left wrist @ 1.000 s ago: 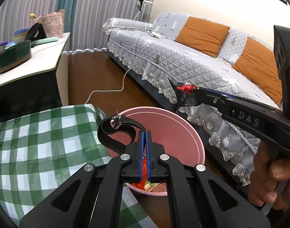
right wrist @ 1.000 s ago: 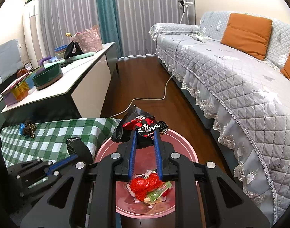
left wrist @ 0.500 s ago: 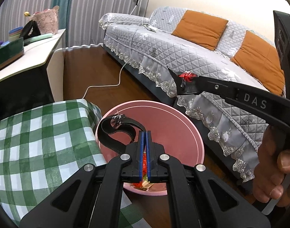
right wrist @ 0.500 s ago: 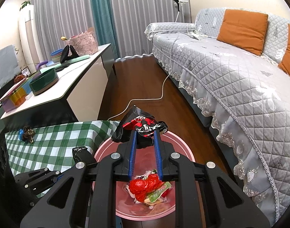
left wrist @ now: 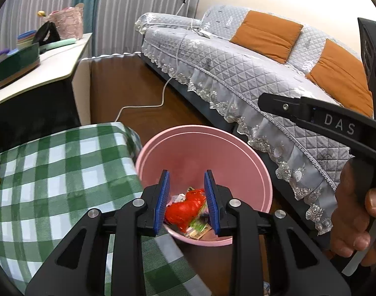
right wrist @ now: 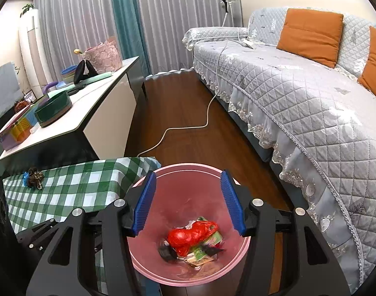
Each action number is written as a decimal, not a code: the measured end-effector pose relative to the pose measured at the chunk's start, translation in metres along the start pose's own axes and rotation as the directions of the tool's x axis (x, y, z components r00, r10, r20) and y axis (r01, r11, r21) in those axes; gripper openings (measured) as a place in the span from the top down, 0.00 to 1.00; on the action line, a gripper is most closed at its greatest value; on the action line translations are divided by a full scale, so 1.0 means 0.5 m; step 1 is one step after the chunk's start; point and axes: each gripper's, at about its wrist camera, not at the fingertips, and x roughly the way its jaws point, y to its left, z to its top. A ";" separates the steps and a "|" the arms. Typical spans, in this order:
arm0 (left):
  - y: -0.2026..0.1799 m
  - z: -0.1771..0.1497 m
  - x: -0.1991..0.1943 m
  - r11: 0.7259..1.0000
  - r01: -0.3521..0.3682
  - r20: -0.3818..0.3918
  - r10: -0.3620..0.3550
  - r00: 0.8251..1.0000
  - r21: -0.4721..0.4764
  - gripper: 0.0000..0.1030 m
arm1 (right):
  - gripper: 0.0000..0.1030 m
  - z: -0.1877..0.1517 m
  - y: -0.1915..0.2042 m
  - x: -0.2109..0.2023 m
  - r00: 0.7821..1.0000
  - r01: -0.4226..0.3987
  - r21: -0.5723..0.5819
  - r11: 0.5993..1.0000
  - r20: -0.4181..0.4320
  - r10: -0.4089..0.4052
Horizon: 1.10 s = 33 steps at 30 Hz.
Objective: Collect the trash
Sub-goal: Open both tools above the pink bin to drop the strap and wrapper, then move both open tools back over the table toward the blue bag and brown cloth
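Observation:
A pink bin [left wrist: 237,153] [right wrist: 212,180] stands on the floor beside the green checked table [left wrist: 52,167]. Inside it lie a crumpled red wrapper [right wrist: 190,236] [left wrist: 185,207], green packaging [right wrist: 200,254] and dark pieces [right wrist: 167,250]. My left gripper [left wrist: 187,197] is open and empty above the bin's near rim. My right gripper [right wrist: 189,204] is open wide and empty, directly over the bin; its arm shows at the right of the left wrist view [left wrist: 335,125].
A small dark trinket [right wrist: 34,176] lies on the checked table [right wrist: 64,187]. A white sideboard [right wrist: 89,103] with bowls and boxes stands at the left. A grey quilted sofa [right wrist: 299,98] with orange cushions runs along the right. A white cable [right wrist: 188,128] crosses the wood floor.
Both grippers opened. The black strap left my left gripper and the black-and-red wrapper left my right gripper; dark pieces now lie in the bin.

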 end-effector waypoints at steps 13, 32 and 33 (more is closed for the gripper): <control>0.092 0.001 -0.069 0.995 -0.062 0.042 0.065 0.997 -0.072 0.73 | 0.47 -0.002 0.100 0.008 0.999 -0.049 -0.056 0.997 0.005 0.050; 0.263 -0.039 -0.149 0.961 -0.180 0.059 0.196 0.979 -0.211 0.73 | 0.47 -0.014 0.258 0.044 0.988 -0.153 -0.139 0.978 -0.020 0.152; 0.272 -0.041 -0.153 0.957 -0.190 0.061 0.208 0.976 -0.217 0.73 | 0.47 -0.015 0.265 0.046 0.987 -0.159 -0.145 0.977 -0.019 0.158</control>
